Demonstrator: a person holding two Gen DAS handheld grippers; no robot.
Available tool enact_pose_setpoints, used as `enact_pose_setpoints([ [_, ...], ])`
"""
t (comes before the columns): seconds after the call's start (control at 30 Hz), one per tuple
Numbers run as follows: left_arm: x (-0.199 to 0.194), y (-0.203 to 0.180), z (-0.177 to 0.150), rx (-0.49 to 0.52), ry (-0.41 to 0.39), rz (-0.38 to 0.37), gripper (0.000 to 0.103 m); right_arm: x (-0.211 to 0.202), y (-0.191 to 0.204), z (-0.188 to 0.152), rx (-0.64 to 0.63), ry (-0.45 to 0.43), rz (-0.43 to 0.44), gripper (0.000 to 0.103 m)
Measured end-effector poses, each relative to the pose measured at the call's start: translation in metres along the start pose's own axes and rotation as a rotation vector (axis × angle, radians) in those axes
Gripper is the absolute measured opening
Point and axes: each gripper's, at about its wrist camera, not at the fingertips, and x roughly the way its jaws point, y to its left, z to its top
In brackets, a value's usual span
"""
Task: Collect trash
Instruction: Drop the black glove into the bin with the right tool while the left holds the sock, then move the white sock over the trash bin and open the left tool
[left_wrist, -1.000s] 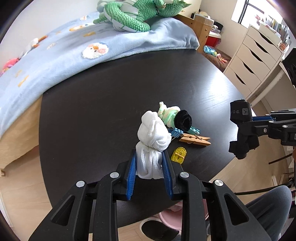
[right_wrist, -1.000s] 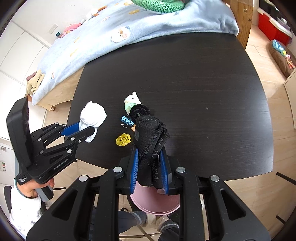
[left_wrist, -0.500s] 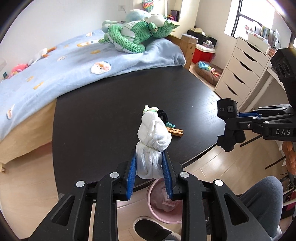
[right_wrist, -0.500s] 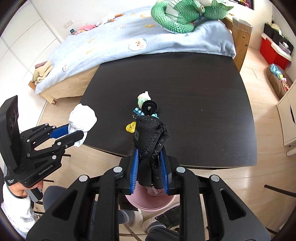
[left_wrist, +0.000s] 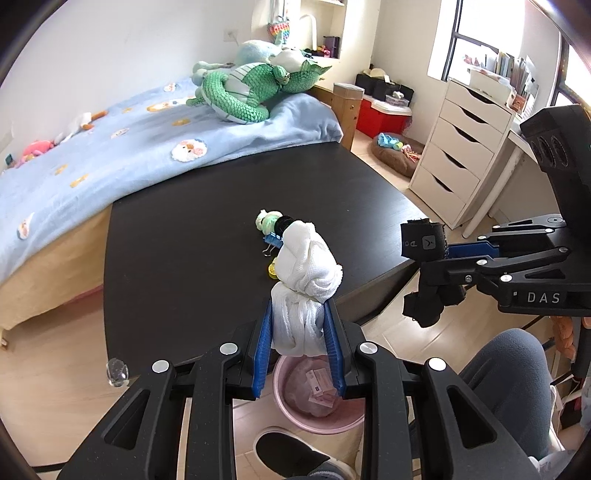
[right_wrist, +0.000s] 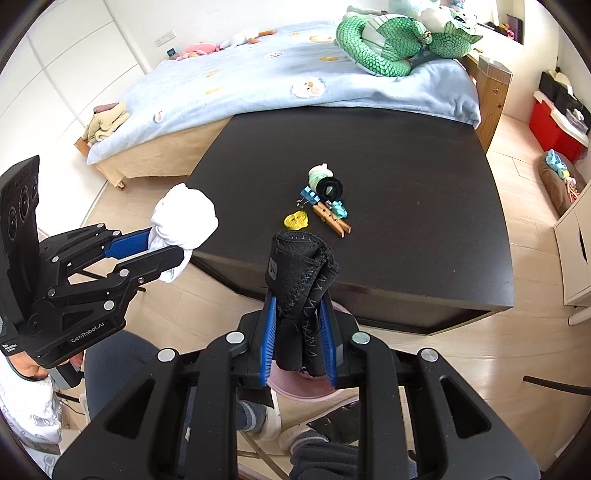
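white cloth bundle (left_wrist: 304, 280) upright, black strap roll (right_wrist: 301, 291) upright

Right gripper (right_wrist: 298, 325) clamped on a rolled black strap (right_wrist: 300, 280), held off the near edge of the black table (right_wrist: 406, 192), above a pink bin (right_wrist: 306, 386). Left gripper (right_wrist: 162, 243) at frame left, clamped on a white cloth wad (right_wrist: 184, 218). On the table: yellow clip (right_wrist: 295, 220), wooden clothespin (right_wrist: 331, 220), black roll (right_wrist: 330, 187).

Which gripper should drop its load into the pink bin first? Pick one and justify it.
Left, probably. The left gripper holds the white cloth right above the pink bin; under the right gripper only the bin's rim shows.
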Motion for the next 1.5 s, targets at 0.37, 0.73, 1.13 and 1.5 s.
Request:
enact_pose_setpoints([
  [0.37,-0.010,-0.008,-0.027,-0.018,0.013,-0.020,0.026,0.016,0.013,-0.023,-0.034,0.055,0.050,0.022],
  [0.73,-0.014,-0.008,-0.026,-0.014,0.005,-0.024,0.027,0.021,0.009,-0.025,-0.009,0.038,0.061,0.085],
  [1.13,-0.010,-0.013,-0.030,-0.006,0.025,-0.037,0.027,0.009,-0.008,-0.027,0.027,-0.004,-0.027,0.097],
  [1.5,-0.012,-0.020,-0.031,0.009,0.026,-0.049,0.027,-0.008,-0.019,-0.031,0.056,-0.035,-0.065,0.099],
])
